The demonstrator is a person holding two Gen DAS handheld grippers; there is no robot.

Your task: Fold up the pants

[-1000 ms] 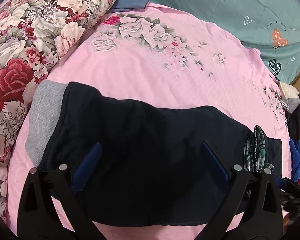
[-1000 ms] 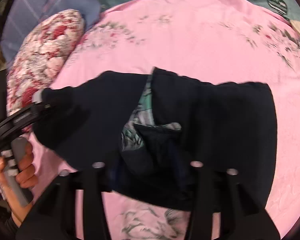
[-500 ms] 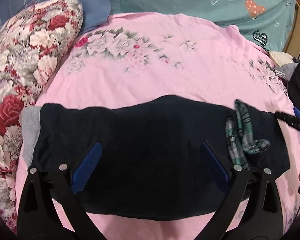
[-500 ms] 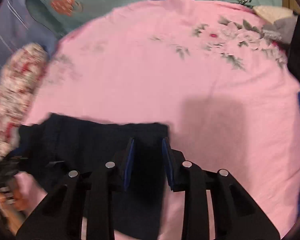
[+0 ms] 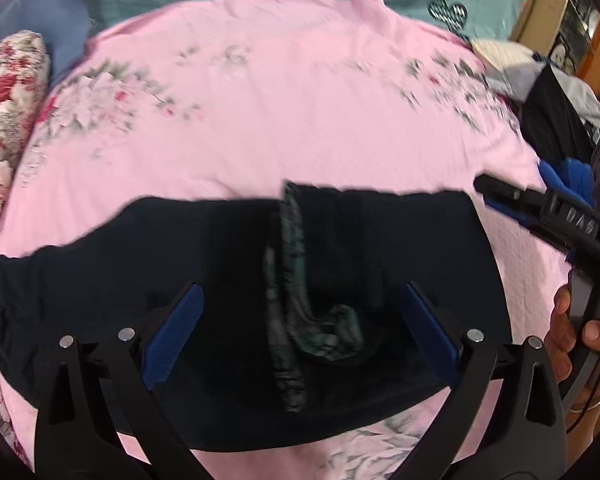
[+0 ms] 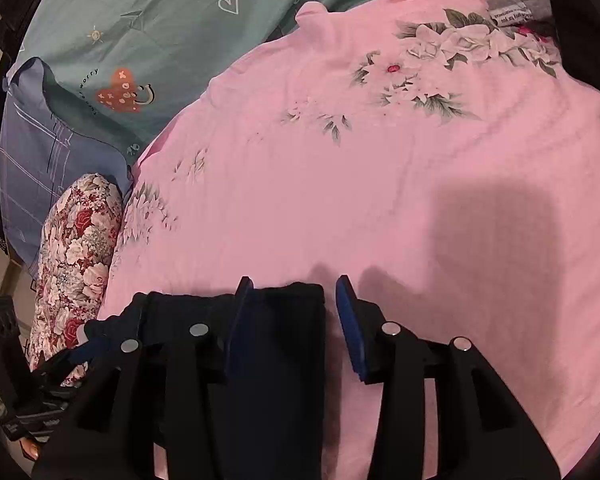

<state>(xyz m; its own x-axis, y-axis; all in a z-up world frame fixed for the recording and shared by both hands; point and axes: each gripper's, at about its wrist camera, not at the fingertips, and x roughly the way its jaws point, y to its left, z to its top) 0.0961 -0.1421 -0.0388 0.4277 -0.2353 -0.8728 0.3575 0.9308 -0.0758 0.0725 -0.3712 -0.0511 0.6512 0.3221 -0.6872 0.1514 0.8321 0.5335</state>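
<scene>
The bed (image 5: pixel 300 92) spread pink ahead of both tongs, with the pants (image 5: pixel 220 264) lying dark just under and ahead of them. My left tongs (image 5: pixel 300 332) stood wide apart over the green lining (image 5: pixel 296 312); my right tongs (image 6: pixel 290 320) had parted at the pants' edge, gripping nothing. I judged the lining could bunch into the next fold. Half a second earlier the right tongs were nearly closed.

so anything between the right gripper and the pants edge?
Nothing visible. The right gripper is open, its fingers either side of the corner of the dark pants, which lie flat on the pink sheet. No other item sits in that gap.
</scene>
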